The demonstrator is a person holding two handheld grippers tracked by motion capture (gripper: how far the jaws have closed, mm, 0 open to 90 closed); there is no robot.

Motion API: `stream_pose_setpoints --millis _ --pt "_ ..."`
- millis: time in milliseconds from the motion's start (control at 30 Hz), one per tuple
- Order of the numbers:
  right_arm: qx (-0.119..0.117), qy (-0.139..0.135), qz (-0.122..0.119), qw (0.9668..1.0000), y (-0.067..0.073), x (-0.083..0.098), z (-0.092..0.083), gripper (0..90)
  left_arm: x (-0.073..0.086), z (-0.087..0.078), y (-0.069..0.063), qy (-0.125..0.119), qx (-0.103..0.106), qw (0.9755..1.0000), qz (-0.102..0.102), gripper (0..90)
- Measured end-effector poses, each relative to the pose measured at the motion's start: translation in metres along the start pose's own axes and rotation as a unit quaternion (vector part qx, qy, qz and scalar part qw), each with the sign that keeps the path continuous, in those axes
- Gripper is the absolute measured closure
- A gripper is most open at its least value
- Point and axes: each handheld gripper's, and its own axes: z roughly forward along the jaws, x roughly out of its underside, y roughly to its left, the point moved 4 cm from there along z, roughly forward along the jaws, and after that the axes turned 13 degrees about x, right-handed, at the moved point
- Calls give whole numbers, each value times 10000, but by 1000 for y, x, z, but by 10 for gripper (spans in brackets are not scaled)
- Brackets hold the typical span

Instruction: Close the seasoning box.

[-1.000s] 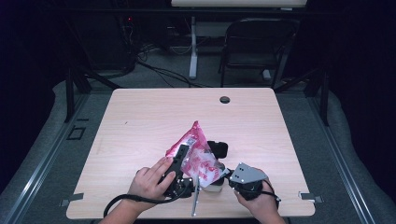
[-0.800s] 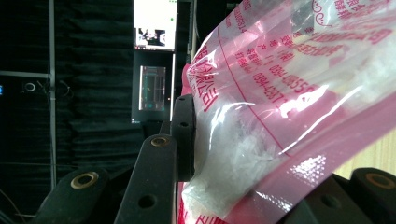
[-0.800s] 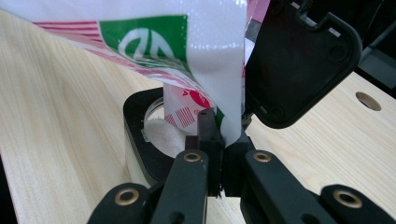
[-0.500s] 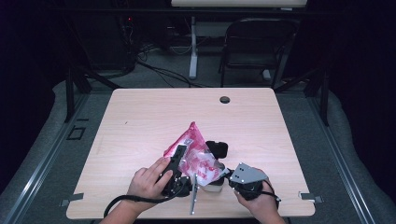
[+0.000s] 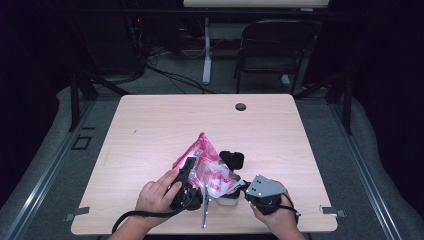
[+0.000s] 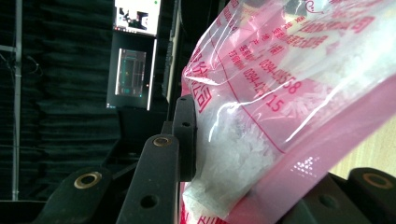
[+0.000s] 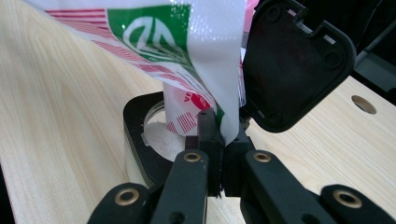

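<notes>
**Two tongs holding one bag over one jar**

One pink plastic bag point(image 5: 207, 167) of white grains hangs tilted above the table point(image 5: 150, 125), near the middle of its near edge. The left tongs point(image 5: 189, 170) grasp the bag's left side, the grains bulging between the jaws. The right tongs point(image 5: 239, 186) are clenched on the bag's lower corner point(image 7: 219, 116), which dips into one open jar point(image 7: 154, 135) holding white grains. The jar's single black lid point(image 7: 294, 65) stands hinged up beside the bag. One round hole point(image 5: 241, 106) lies by the table's far edge.
</notes>
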Motion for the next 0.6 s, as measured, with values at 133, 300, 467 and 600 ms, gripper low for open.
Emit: stream_pose_setpoints --millis 133,300,467,600 --pt "4 -1 9 10000 0 0 0 893 1 1 -2 -6 52 10000 -55 744" --pt "-2 1 10 10000 1 0 1 893 4 2 -3 21 108 9999 -111 745" --pt "-20 4 -7 10000 3 -1 2 893 10 4 -6 51 181 9996 -228 746" --pt "-26 9 -23 10000 3 -1 3 893 11 4 -8 86 236 9994 -242 747"
